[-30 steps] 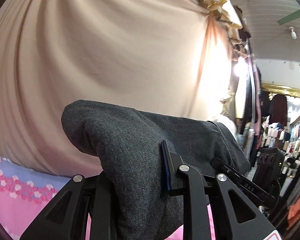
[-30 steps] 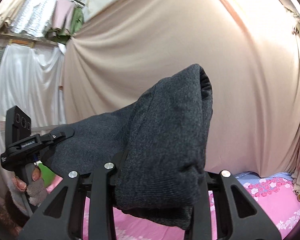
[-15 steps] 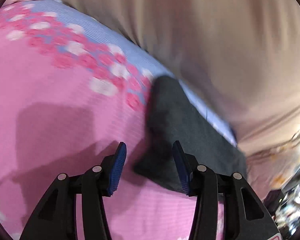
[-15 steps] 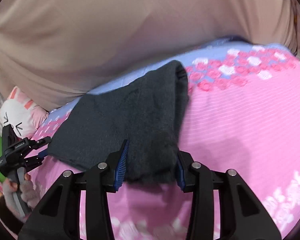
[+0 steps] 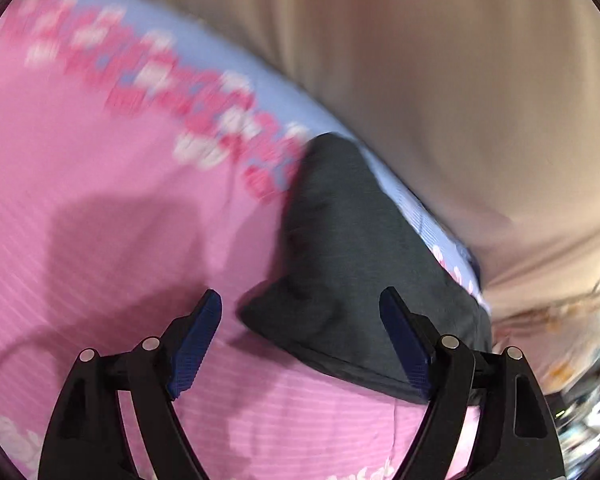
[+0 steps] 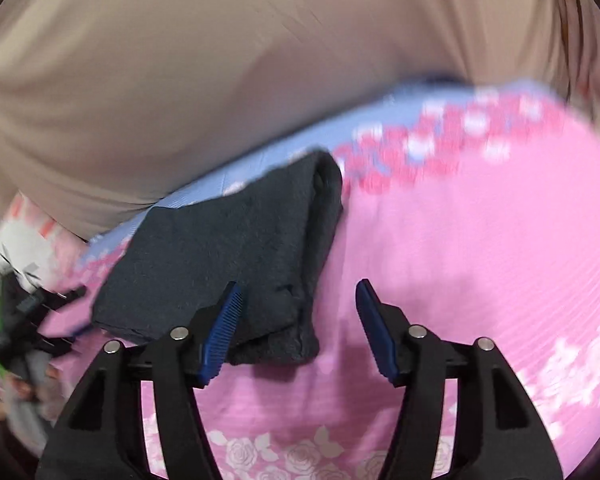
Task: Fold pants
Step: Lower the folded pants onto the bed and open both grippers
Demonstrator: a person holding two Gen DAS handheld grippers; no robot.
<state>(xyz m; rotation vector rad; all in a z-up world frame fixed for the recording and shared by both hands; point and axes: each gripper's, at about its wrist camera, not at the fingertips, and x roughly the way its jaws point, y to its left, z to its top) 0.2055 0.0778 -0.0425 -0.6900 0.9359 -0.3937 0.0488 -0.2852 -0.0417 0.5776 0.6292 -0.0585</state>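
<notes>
The dark grey pants (image 5: 352, 264) lie folded into a compact bundle on the pink flowered bedsheet (image 5: 100, 184). They also show in the right wrist view (image 6: 228, 256). My left gripper (image 5: 300, 312) is open and empty, its blue pads on either side of the bundle's near corner, not touching. My right gripper (image 6: 298, 306) is open and empty, just off the bundle's near right corner. The other gripper (image 6: 32, 308) shows blurred at the left of the right wrist view.
A beige curtain (image 6: 260, 60) hangs close behind the bed. A white plush toy (image 6: 20, 240) lies at the far left of the bed. The sheet has a blue band (image 5: 404, 192) along its far edge.
A second ago both grippers held the pants up in the air. The pants now lie on the bed, both grippers have let go, opened wide and pulled back slightly.
</notes>
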